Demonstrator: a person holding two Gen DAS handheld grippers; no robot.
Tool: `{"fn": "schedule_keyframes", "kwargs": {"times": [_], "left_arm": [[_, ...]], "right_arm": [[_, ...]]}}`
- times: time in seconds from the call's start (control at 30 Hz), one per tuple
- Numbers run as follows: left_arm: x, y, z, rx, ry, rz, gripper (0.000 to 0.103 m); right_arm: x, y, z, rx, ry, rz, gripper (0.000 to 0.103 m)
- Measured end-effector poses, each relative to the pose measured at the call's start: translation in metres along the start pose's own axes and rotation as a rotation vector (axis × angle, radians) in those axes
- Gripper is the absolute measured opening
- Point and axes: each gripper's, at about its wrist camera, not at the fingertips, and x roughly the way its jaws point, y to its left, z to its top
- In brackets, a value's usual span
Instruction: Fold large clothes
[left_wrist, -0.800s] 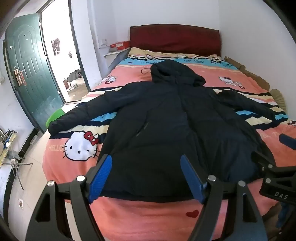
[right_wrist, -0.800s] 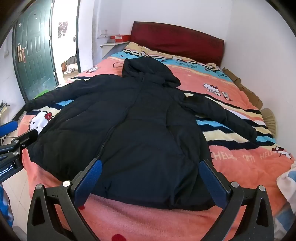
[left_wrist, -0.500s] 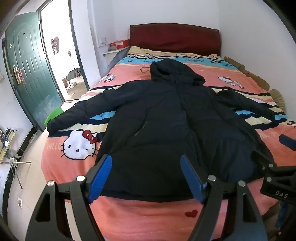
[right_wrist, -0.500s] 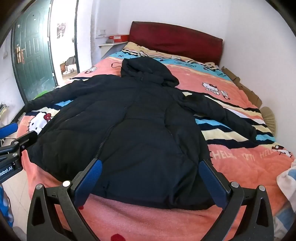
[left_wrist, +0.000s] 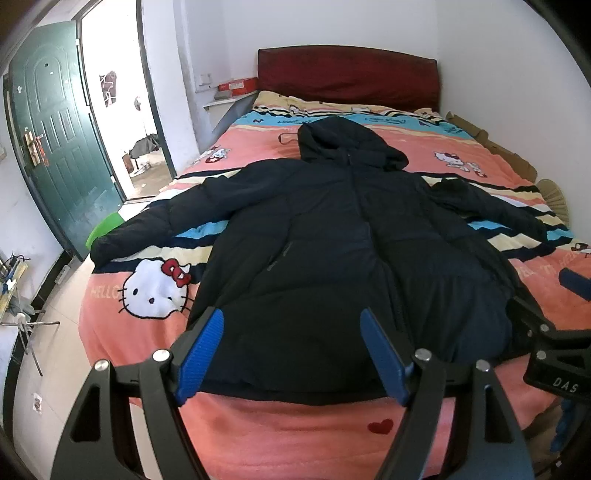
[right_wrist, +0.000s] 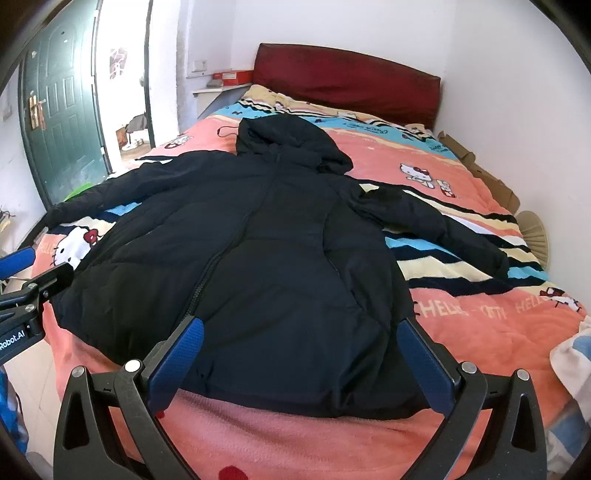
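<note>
Both sets of jaws are spread wide and nothing sits between them: the left gripper (left_wrist: 291, 350) hangs above the near hem with its blue pads (left_wrist: 201, 352) clear of the fabric, and the right gripper (right_wrist: 299, 360) does the same a little farther along that hem, its pads (right_wrist: 424, 363) also holding nothing. Each tool angles downward at the foot of the bed. Right ahead lies the black hooded jacket (left_wrist: 351, 258), spread flat and front-up on the bed, zip closed down the middle, hood (left_wrist: 347, 146) pointing toward the dark red headboard (left_wrist: 347, 79). One sleeve (left_wrist: 173, 218) stretches out toward the door side, its cuff reaching the bed's edge; the other sleeve (right_wrist: 439, 225) runs out toward the wall side, bunched a little near the shoulder. Under it all is the pink cartoon-cat bedspread (left_wrist: 295, 435), with a big white cat face (left_wrist: 155, 291) just beside the jacket's body. In the left view the right tool's black frame shows at the right edge; in the right view the left tool shows at the left edge. Farther out, a green door (left_wrist: 55, 147) stands open onto a bright doorway, a red box (left_wrist: 236, 85) rests on a small shelf beside the headboard, and cardboard (right_wrist: 484, 177) is wedged along the wall.
</note>
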Motion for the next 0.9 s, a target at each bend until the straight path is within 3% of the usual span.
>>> {"fn": "schedule_keyframes", "kwargs": {"times": [0.9], "left_arm": [[0.0, -0.001, 0.011, 0.003, 0.007, -0.041, 0.076]], "right_arm": [[-0.007, -0.005, 0.016, -0.006, -0.013, -0.019, 0.103]]}}
